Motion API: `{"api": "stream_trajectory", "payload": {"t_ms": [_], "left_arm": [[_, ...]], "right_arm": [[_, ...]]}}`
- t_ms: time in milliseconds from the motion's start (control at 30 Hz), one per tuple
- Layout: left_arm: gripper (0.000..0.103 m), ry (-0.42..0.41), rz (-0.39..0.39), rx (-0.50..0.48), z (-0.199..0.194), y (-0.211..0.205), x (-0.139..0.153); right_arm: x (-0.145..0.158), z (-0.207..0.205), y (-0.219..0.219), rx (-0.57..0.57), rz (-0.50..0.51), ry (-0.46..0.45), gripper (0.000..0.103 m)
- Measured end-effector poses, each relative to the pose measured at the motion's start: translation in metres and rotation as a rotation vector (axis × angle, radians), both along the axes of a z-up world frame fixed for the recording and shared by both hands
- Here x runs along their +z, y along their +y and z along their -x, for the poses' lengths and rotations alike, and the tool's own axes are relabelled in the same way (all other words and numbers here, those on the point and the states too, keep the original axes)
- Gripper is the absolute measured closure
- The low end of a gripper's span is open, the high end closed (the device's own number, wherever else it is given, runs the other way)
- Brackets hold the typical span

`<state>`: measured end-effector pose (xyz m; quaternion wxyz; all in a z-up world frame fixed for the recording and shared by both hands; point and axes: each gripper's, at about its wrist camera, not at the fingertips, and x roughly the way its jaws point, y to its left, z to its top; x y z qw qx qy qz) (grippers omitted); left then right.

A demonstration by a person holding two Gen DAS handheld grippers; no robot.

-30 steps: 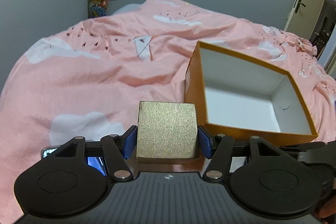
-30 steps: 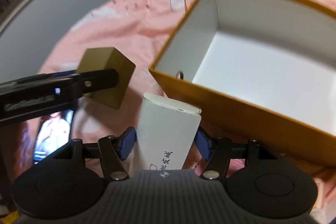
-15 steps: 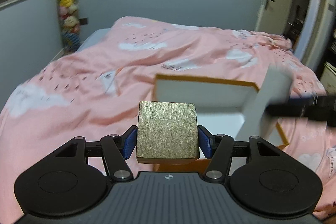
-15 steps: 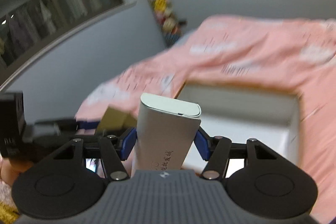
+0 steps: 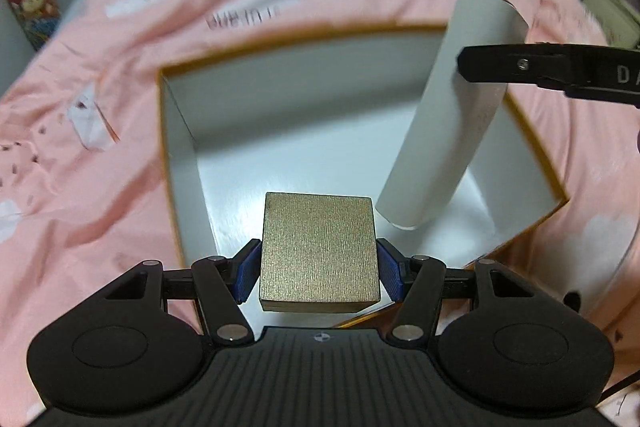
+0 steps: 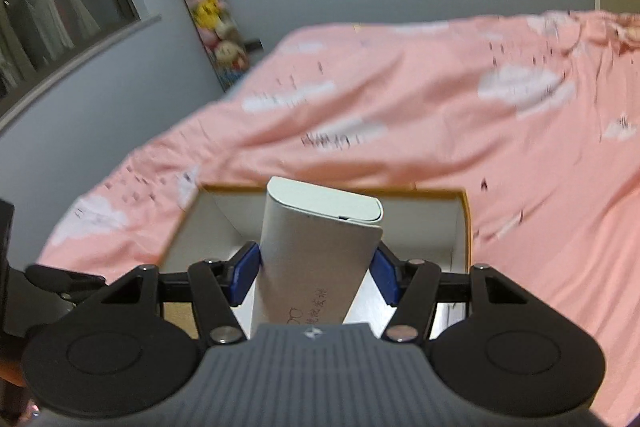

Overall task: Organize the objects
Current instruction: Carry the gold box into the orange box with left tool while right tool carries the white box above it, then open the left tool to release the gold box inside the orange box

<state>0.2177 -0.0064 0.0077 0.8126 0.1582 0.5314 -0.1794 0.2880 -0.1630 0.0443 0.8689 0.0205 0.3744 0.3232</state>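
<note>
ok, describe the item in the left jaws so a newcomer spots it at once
On the pink bed sits an open orange box with a white interior. Above its near edge, the left gripper holds a small gold block: square and brushed metallic, unlike the tall white case beside it.

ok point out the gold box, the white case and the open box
gold box [image 5: 319, 251], left wrist view, middle of its top face
white case [image 6: 316, 251], right wrist view, its broad front face
open box [image 5: 176, 163], left wrist view, its left inner wall

One open orange box [image 5: 176, 195], one gold block [image 5: 319, 251], one white case [image 5: 452, 115], two grippers: left gripper [image 5: 319, 269], right gripper [image 6: 316, 273].
</note>
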Motion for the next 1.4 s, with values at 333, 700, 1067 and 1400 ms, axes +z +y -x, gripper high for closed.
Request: {"api": "stream_trajectory", "payload": {"t_ms": [333,700,1067,1400], "left_arm": [[0.034,0.213,-0.165,-0.072,-0.039,-0.012,-0.041],[0.033,0.279,-0.219,-0.08,-0.052,-0.008,-0.063],[0.025,0.303,-0.263,-0.129,-0.053,0.007,-0.076],[0.018,0.27,-0.077,-0.127,-0.05,0.042,-0.047]], "right_arm": [[-0.02,-0.027,0.016,-0.018,-0.056,0.03,0.041],[-0.038,-0.035,0.045,0.108,-0.085,0.102,0.041],[-0.058,-0.048,0.064,0.118,-0.067,0.14,0.041],[-0.065,-0.051,0.073,0.13,-0.066,0.162,0.041]]}}
